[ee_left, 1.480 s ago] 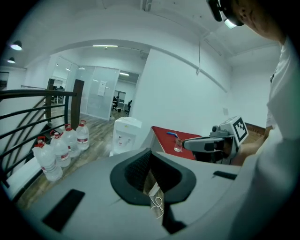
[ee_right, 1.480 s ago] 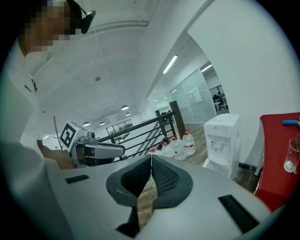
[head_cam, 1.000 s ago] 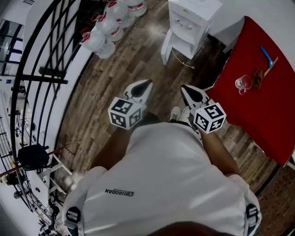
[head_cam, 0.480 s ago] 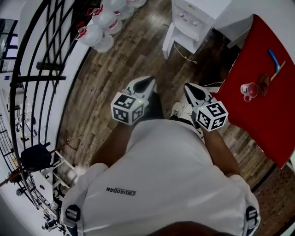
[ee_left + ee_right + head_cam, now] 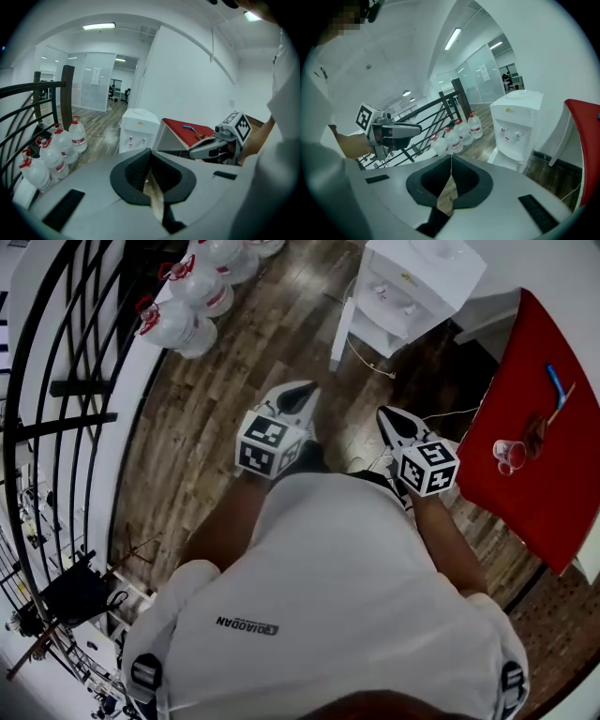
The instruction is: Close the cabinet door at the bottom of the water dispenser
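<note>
At far left a black railing (image 5: 82,388) curves past a cluster of water bottles (image 5: 178,320) standing on the wood floor (image 5: 211,437); their red labels are too small to read. The left tool (image 5: 296,397) is held out over the floor with its jaws closed tip to tip and nothing between them. Below it, across the back of the person's white shirt (image 5: 328,596), a small print seen upside down appears to read QIAODAN. The black-and-white squares on each tool's cube carry no letters.

Further right, the door (image 5: 339,334) at the foot of the white dispenser (image 5: 417,282) stands swung out towards the floor, well apart from both tools. The closing looks not yet begun: neither tool touches the door, and the whole push remains to be made. A small yellow sticker on the dispenser's top cannot be read.

The right tool (image 5: 392,425) is likewise shut and empty, pointing towards the dispenser. At far right a red surface (image 5: 548,498) carries a clear cup (image 5: 507,454) and a blue item too small to identify.
</note>
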Demonstrator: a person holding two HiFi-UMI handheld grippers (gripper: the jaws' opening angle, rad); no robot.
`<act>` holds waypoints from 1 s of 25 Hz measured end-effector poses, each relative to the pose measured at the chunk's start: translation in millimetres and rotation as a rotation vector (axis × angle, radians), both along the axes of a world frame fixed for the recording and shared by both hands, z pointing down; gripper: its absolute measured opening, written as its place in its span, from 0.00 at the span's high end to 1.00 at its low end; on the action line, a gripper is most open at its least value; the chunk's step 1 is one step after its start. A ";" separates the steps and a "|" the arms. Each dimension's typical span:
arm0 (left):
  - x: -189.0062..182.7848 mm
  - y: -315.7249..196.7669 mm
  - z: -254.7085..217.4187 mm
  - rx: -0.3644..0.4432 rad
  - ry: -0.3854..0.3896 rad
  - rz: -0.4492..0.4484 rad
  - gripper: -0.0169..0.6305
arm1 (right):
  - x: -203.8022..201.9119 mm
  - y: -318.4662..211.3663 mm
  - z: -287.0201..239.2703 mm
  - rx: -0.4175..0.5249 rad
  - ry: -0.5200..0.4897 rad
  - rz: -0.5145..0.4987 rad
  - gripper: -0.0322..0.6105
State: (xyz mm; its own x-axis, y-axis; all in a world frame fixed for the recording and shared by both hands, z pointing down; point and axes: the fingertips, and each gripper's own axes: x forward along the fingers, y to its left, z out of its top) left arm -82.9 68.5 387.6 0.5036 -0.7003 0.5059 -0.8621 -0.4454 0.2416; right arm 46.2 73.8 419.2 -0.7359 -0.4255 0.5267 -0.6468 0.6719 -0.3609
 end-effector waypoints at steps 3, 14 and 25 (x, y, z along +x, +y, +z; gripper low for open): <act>-19.8 -18.5 9.0 0.001 0.005 0.037 0.98 | -24.2 -16.3 10.8 -0.024 0.021 0.008 0.91; -46.9 -59.4 100.4 -0.147 -0.006 0.105 0.98 | -63.5 -94.8 121.8 -0.128 0.178 0.094 0.91; -39.2 -128.8 182.0 -0.331 0.046 -0.095 0.98 | -76.6 -175.9 336.6 -0.321 0.240 0.043 0.91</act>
State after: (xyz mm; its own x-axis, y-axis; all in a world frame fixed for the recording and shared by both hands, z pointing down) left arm -122.1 -60.2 569.6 0.4718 -0.5471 0.6914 -0.8807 -0.2548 0.3993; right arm -30.4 -102.2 755.8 -0.5608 -0.2385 0.7929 -0.7632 0.5202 -0.3833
